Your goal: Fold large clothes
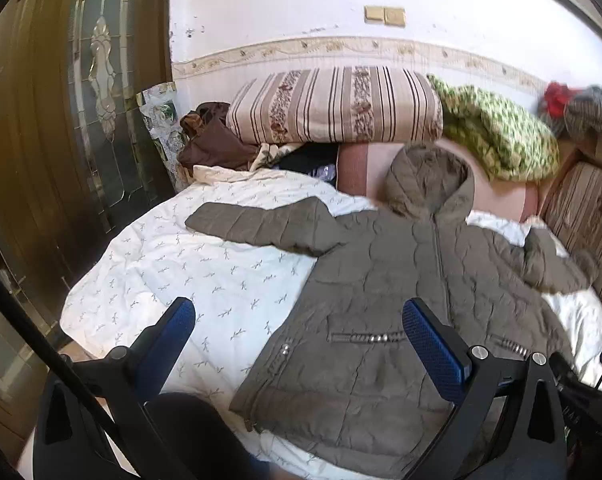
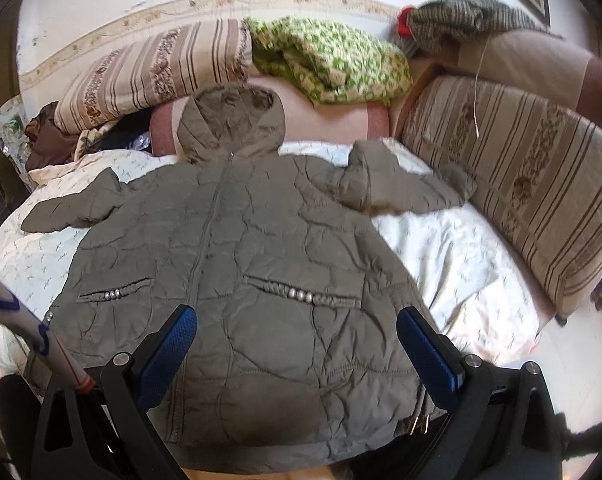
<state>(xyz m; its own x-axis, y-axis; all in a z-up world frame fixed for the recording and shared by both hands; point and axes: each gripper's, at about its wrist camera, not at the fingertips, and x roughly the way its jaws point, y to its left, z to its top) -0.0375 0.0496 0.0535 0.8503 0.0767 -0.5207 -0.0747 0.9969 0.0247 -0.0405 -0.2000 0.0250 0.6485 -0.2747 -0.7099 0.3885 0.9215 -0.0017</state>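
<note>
An olive-grey quilted hooded jacket (image 1: pixel 401 292) lies front up and spread flat on a white patterned bedsheet (image 1: pixel 189 264). Its left sleeve (image 1: pixel 261 224) stretches out to the left; its right sleeve (image 2: pixel 405 184) lies bent toward the striped cushion. The hood (image 2: pixel 233 124) points to the wall. My left gripper (image 1: pixel 297 332) is open and empty above the jacket's lower left edge. My right gripper (image 2: pixel 297 344) is open and empty above the jacket's lower hem (image 2: pixel 261 440). The jacket fills the right wrist view (image 2: pixel 237 280).
A striped cushion (image 1: pixel 333 104) and a green patterned blanket (image 1: pixel 497 132) lie at the head of the bed. Another striped cushion (image 2: pixel 521 184) runs along the right side. Brown clothes (image 1: pixel 213 136) are piled at the back left. A dark door (image 1: pixel 61 120) stands left.
</note>
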